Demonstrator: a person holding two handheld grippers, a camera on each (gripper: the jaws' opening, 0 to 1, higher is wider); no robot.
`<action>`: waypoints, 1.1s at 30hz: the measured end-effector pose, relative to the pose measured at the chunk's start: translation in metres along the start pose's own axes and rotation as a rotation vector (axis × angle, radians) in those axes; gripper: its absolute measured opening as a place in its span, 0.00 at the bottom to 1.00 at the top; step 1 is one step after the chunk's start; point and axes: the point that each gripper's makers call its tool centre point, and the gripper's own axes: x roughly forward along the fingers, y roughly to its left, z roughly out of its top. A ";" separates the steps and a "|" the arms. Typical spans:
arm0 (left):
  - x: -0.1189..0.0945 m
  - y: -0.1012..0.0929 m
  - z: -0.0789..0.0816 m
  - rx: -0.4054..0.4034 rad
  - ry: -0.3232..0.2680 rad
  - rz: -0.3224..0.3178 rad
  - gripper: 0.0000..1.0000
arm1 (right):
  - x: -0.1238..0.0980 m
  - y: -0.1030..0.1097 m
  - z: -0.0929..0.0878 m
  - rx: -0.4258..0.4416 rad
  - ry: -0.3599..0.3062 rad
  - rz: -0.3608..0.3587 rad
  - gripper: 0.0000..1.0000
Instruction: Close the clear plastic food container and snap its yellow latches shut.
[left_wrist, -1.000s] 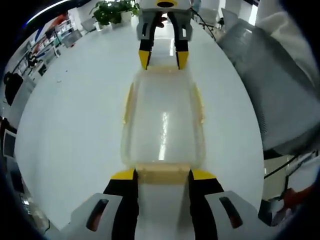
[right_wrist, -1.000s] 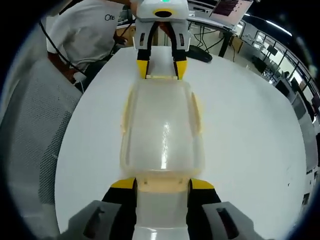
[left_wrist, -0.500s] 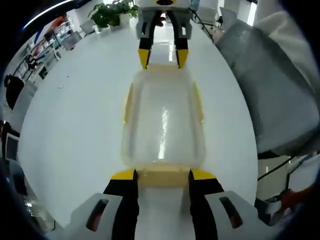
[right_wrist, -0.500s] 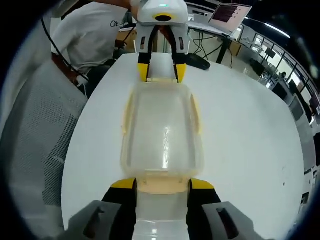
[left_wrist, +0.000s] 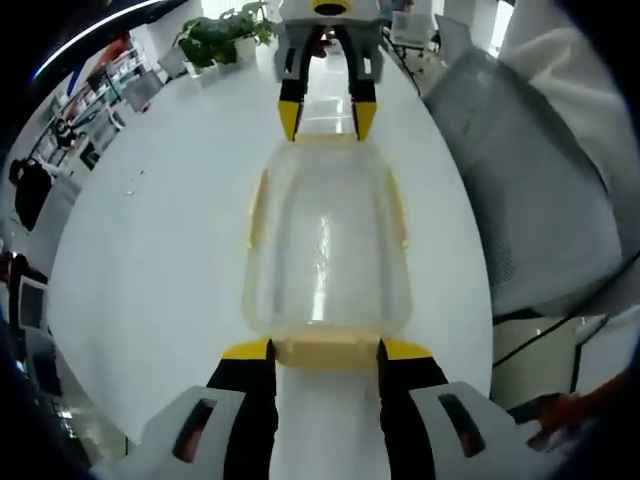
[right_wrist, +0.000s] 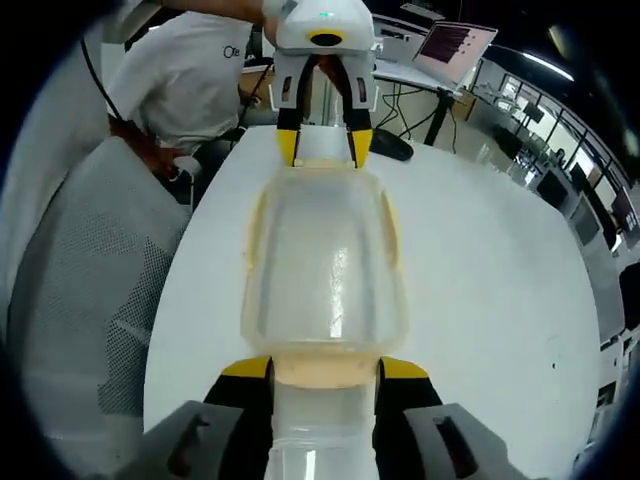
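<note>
The clear plastic container (left_wrist: 325, 240) with its lid on hangs above the white table (left_wrist: 150, 250), carried end to end between both grippers. My left gripper (left_wrist: 325, 350) is shut on the near yellow end latch (left_wrist: 325, 358). My right gripper (left_wrist: 326, 120) comes in from the top and clamps the far end. In the right gripper view the container (right_wrist: 325, 260) runs from my right gripper (right_wrist: 324, 368), shut on a pale yellow end latch (right_wrist: 324, 376), up to the left gripper (right_wrist: 324, 148). Yellow side latches (left_wrist: 257, 205) (left_wrist: 399, 205) lie flat along the long sides.
A grey mesh chair (left_wrist: 530, 200) stands beside the table, seen also as the chair (right_wrist: 80, 300) in the right gripper view. A person in a white shirt (right_wrist: 190, 70) is behind the table's far end. A laptop (right_wrist: 455, 40) sits on a desk; a plant (left_wrist: 215, 35) stands far off.
The table has shrunk and dropped away in both views while the container stays fixed between the jaws: both grippers have risen with it. Jaw gaps are unchanged.
</note>
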 end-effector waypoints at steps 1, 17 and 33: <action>-0.002 0.000 0.002 0.002 -0.001 0.002 0.37 | -0.003 0.000 0.000 -0.001 -0.001 -0.002 0.37; -0.026 -0.002 0.035 0.017 0.007 0.007 0.37 | -0.043 0.003 0.002 -0.007 -0.018 -0.025 0.37; -0.032 0.001 0.079 0.026 -0.012 0.009 0.37 | -0.090 0.000 -0.012 -0.021 0.013 -0.045 0.37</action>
